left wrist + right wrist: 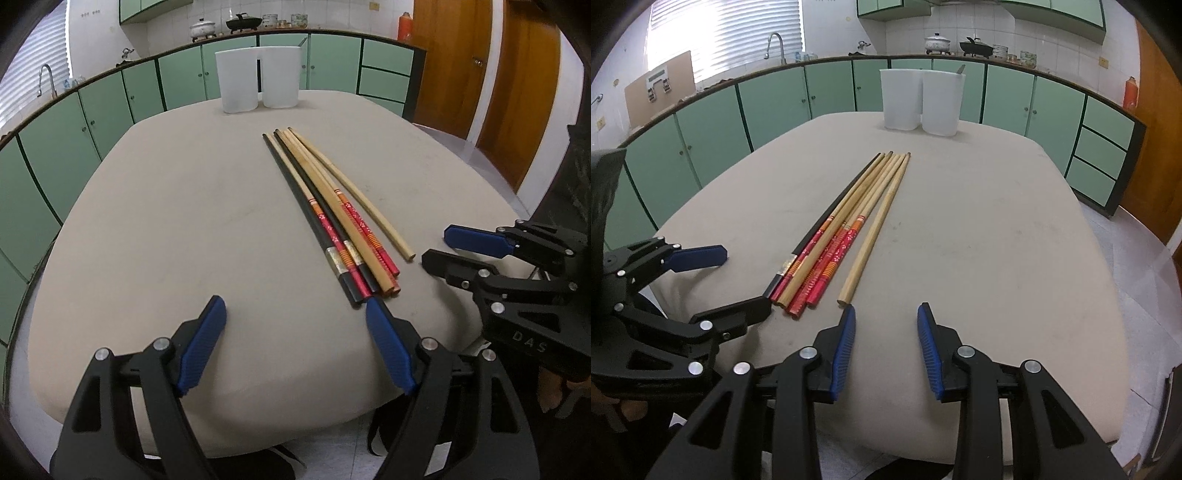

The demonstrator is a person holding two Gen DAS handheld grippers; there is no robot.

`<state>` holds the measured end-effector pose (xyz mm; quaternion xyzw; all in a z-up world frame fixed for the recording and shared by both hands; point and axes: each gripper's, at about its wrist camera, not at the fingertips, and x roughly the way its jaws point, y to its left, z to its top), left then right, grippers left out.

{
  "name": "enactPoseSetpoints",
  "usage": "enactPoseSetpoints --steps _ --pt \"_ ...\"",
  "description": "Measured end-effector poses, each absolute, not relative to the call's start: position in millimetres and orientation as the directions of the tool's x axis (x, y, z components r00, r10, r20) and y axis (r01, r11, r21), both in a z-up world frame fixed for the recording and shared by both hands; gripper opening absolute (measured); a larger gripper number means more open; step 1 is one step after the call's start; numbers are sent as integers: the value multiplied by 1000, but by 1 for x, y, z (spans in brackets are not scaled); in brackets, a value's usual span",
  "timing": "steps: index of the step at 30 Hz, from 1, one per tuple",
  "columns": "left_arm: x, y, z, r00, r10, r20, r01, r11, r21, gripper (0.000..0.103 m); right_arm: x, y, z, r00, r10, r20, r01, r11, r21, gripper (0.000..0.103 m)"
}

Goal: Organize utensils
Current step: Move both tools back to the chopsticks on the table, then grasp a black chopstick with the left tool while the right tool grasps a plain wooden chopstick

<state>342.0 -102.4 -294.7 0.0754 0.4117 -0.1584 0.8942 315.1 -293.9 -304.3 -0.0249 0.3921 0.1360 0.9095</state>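
A: The worktop (166,221) looks like matt beige stone or laminate, smooth with faint scuffs. At about one o'clock from its centre lie the chopsticks (332,221): plain wood on the pale ones, glossy lacquer on the black and red ones.

B: The stray chopstick (875,229) at the right is bare, unvarnished wood. The white containers (921,101) at twelve o'clock look like matt, slightly translucent plastic.

A: The left gripper (295,306) is matt black plastic with shiny metal pins; its pads (201,343) are blue ribbed rubber.

B: The same goes for the right gripper (886,314). The cabinet doors (775,107) behind are smooth green laminate with a slight sheen.
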Motion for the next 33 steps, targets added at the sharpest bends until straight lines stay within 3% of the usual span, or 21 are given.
enactPoseSetpoints --steps 3,10,12,14,17,24,25,33 --pt "345 -100 -296 625 -203 -754 317 948 8 76 317 -291 -304 656 233 -718 -279 959 57 35" --pt "347 -90 -293 636 -218 -740 299 954 -24 59 324 -279 -305 658 238 -715 -305 952 36 35" --pt "347 -91 -293 638 -226 -736 308 951 -26 54 326 -278 -306 666 226 -711 -295 955 27 29" --pt "348 -94 -293 643 -233 -730 313 949 -27 45 330 -280 -307 669 217 -711 -277 960 32 9" --pt "350 -98 -294 654 -249 -715 327 944 -30 27 333 -287 -307 673 220 -707 -246 967 67 8" --pt "348 -102 -297 684 -246 -687 331 944 -8 21 328 -280 -309 691 200 -695 -249 968 31 8" --pt "347 -102 -297 683 -255 -684 337 941 -15 8 328 -281 -308 701 174 -692 -229 973 13 8" --pt "345 -74 -289 725 -160 -670 191 981 -28 6 324 -297 -307 709 114 -696 -132 991 28 7"
